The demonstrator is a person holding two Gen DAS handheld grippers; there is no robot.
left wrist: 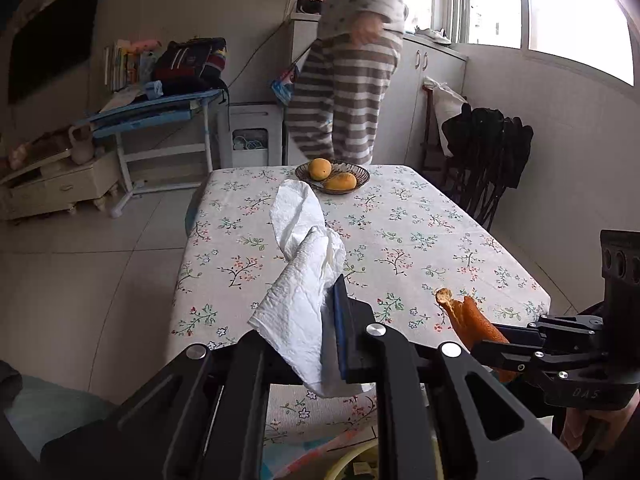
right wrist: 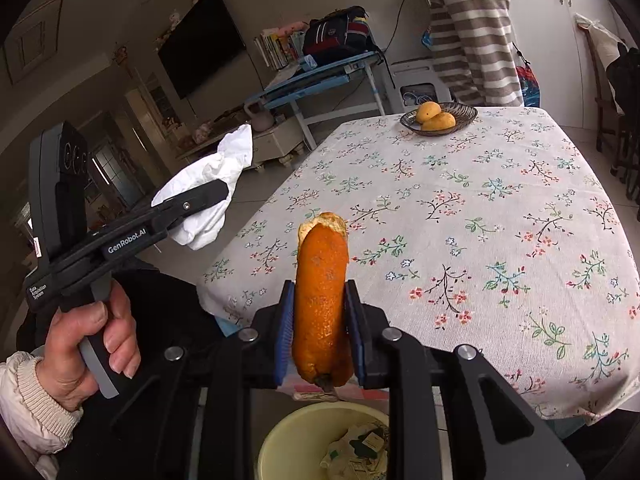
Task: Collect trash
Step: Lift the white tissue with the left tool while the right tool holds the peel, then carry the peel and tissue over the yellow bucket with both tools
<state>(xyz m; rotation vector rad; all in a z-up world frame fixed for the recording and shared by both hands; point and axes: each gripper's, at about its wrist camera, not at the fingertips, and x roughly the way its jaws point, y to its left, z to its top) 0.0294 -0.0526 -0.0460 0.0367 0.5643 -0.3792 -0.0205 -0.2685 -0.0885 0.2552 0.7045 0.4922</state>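
Two pieces of trash, both lifted clear of the table: a crumpled white paper towel (left wrist: pixel 304 280) and a long strip of orange peel (right wrist: pixel 320 304). Paper towel clamped between the closed jaws of the left gripper (left wrist: pixel 320 344), hanging out ahead of the pads and trailing below them, above the near left part of the table in the left wrist view. Orange peel pinched upright between the blue pads of the right gripper (right wrist: pixel 320 328), jaws pressed on its two sides, pale pith curling over at the top end, dark stem nub at the bottom. Seen from the left wrist, same peel (left wrist: pixel 472 320) poking out of the right gripper (left wrist: pixel 492 344) at the near right edge of the table. Seen from the right wrist, left gripper (right wrist: pixel 208 196) at the left, off the table's edge, held by a hand (right wrist: pixel 84 352) in a pale knitted cuff. Directly below the peel, at the near edge, a yellow bin (right wrist: pixel 288 440) with crumpled scraps inside. Beyond both, a table (right wrist: pixel 500 240) under a floral cloth, bare but for a dark woven dish (right wrist: pixel 466 114) at the far end holding two yellow-orange fruits (right wrist: pixel 436 118). Past the far end, a person in striped trousers (left wrist: pixel 344 96) standing by white cupboards under a window. Far left: a blue desk (left wrist: pixel 160 108) stacked with books and a dark backpack, a wall-mounted screen above. Right of the table, a chair (left wrist: pixel 488 152) draped in dark clothing.
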